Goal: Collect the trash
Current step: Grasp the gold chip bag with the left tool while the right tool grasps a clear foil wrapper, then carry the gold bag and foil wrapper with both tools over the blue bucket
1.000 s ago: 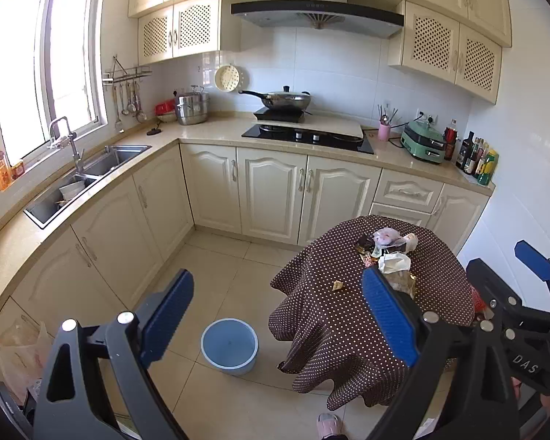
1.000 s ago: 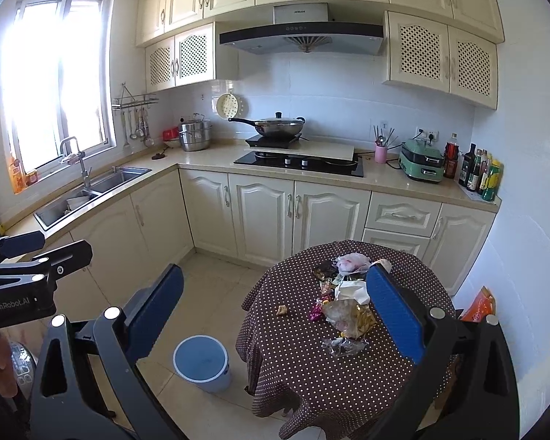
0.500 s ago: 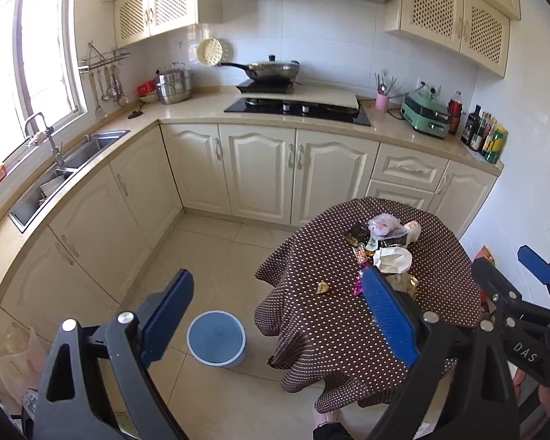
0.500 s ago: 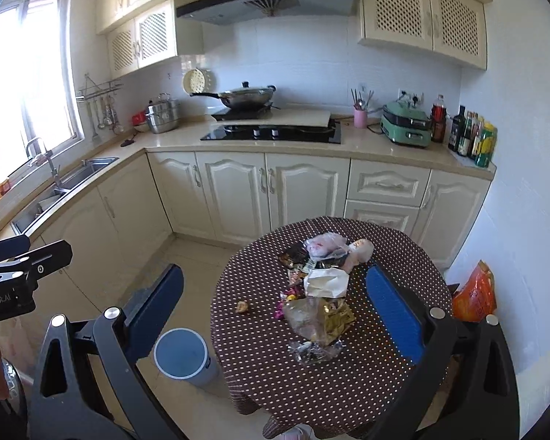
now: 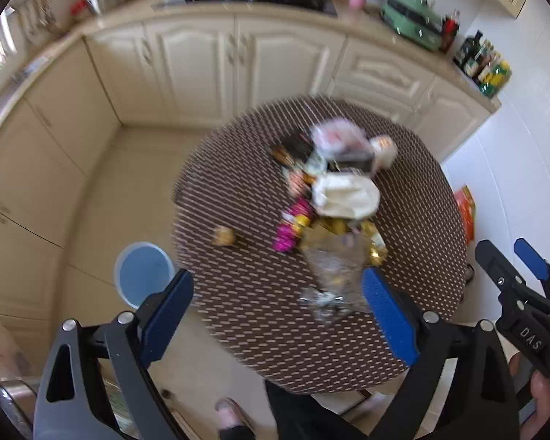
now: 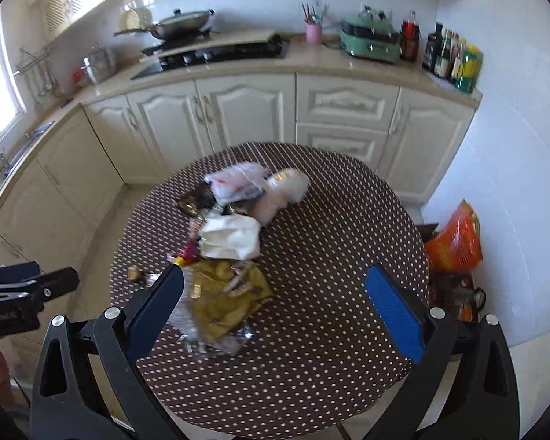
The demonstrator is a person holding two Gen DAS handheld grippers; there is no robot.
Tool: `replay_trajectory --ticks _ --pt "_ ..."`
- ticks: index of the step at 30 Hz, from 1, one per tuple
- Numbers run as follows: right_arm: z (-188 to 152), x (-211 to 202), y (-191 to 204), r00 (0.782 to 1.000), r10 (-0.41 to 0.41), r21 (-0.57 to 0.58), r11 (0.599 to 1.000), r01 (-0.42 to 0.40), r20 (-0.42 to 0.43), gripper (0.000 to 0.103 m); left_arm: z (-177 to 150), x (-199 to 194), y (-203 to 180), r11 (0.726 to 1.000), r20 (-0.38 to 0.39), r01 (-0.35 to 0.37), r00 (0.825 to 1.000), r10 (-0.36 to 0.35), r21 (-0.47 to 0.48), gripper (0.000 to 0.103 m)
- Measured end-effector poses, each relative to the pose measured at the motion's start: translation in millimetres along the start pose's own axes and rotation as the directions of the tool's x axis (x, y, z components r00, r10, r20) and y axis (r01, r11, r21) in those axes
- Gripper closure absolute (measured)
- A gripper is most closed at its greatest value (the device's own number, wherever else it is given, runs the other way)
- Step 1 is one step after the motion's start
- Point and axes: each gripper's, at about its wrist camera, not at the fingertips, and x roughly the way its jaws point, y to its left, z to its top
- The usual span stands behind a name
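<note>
A pile of trash lies on a round table with a brown dotted cloth [image 5: 414, 242] [image 6: 330, 242]: a white crumpled paper [image 5: 344, 196] [image 6: 229, 238], a pink wrapper [image 5: 293, 225], a clear plastic bag with gold wrappers [image 5: 333, 264] [image 6: 220, 293], a pinkish bag [image 6: 238, 179] and a small gold scrap [image 5: 223, 235] [image 6: 135, 273]. My left gripper [image 5: 278, 311] hovers open above the table's near edge. My right gripper [image 6: 275, 304] is open too, above the table beside the gold wrappers. Nothing is between either pair of fingers.
A blue round bin [image 5: 143, 273] stands on the tiled floor left of the table. An orange bag [image 6: 454, 242] sits by the right wall. Cream cabinets and a counter [image 6: 311, 62] with a hob run behind. A person's foot [image 5: 229, 416] shows below.
Both grippers have moved forward and tilted down over the table; the trash pile now looks larger and closer. Both remain open and empty.
</note>
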Motion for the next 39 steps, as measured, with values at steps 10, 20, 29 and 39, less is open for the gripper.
replay_trajectory --ticks 10,20,29,39 --pt "-9.3 54.3 -33.2 0.990 0.069 0.107 0.993 -0.056 -0.127 0.007 6.3 108.0 -33.9 0.992 -0.167 0.099 0.980 -0.110 -0.075 0.012" --pt "-8.7 78.8 -32.2 0.972 0.150 0.157 0.980 -0.122 -0.179 0.007 17.6 120.1 -38.1 0.989 -0.188 0.138 0.971 -0.147 -0.062 0.052" --pt "-18.2 84.6 -14.7 0.951 0.202 0.147 0.974 -0.170 -0.236 0.007 21.3 37.3 -11.5 0.984 -0.026 0.170 0.985 -0.171 -0.048 0.062" --pt "-49.4 116.0 52.7 0.896 0.263 0.056 0.964 -0.260 -0.357 0.007 2.0 -2.6 46.4 0.989 0.024 0.074 0.997 -0.071 -0.129 0.062"
